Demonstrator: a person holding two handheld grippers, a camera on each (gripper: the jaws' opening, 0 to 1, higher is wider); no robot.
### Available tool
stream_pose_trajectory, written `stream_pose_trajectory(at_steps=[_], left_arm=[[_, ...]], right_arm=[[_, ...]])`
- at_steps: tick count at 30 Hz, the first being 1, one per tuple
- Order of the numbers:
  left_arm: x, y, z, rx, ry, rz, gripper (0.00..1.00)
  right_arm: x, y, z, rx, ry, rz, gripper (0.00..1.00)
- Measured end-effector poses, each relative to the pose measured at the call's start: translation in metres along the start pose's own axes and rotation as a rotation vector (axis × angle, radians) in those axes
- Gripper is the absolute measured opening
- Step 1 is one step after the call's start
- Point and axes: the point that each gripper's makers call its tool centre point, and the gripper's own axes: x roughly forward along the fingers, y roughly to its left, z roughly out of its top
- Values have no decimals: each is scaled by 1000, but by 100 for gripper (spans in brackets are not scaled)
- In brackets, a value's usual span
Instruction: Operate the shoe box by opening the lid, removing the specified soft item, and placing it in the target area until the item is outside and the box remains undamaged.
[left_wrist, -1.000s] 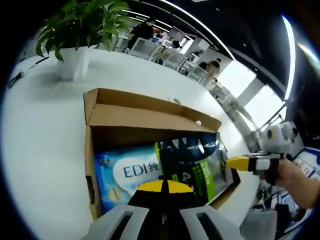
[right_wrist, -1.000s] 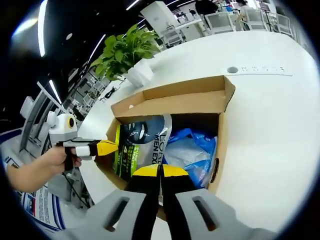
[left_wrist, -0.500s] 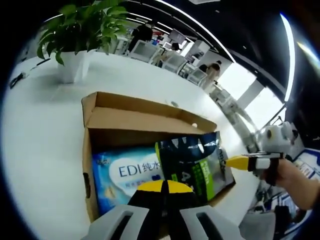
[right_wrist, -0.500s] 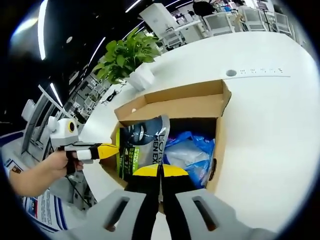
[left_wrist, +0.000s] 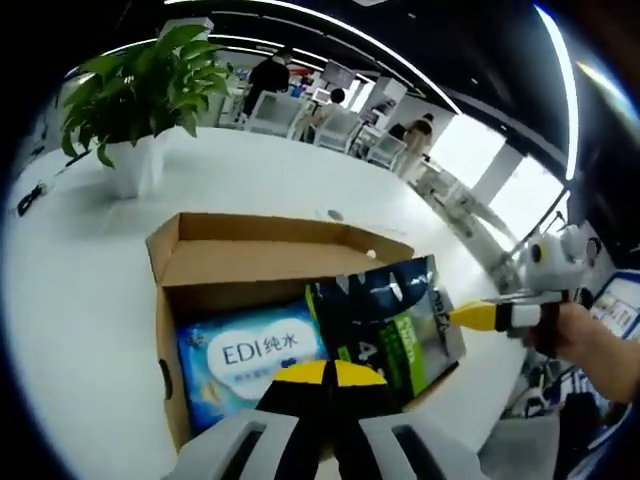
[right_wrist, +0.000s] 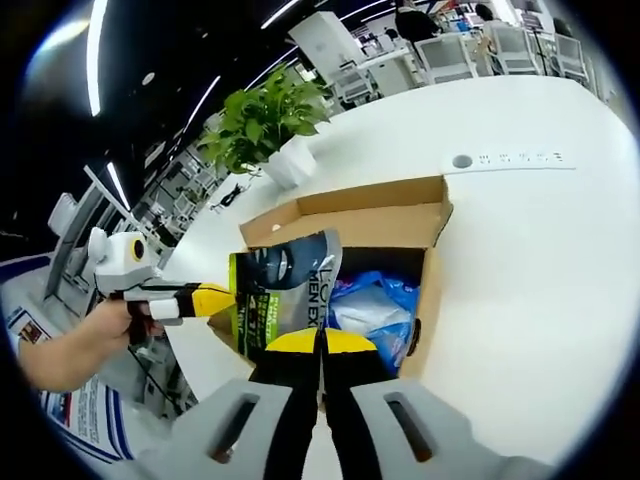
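The shoe box (left_wrist: 250, 260) sits on the white tabletop (left_wrist: 80, 300) with its lid already open; the dark green packet (right_wrist: 283, 280) is lifted partly above the box's rim but not yet set down outside, while the blue pack (left_wrist: 250, 355) lies inside. Both the left hand-held gripper (left_wrist: 325, 372) and the right hand-held gripper (right_wrist: 320, 342) have their jaws pressed together at the packet, apparently pinching it. Compared with a second ago the packet stands higher out of the box.

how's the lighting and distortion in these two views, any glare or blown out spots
Left gripper view: the windows are blown out white and the ceiling light strips flare; fisheye bends the table edge. Right gripper view: the white table is bright, near washed out, the box interior shadowed, and the dark green pack shows glossy glare.
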Motion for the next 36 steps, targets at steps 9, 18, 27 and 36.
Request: stream_pose_trajectory(at_steps=[9,18,27,36], left_arm=[[8,-35,13,21,-5,-21,0],[21,-68,18,27,1,-41,0],[43,-98,25,32,8,-51,0],[64,-132,23,41,21,-59,0]], right_arm=[[-29,-18,11,3,-39,-6,0],[-55,-40,13,8,-54,-17,0],[-83,-69,14,14,-61,-22,0],[-110,-100,14,24,-66,-26,0]])
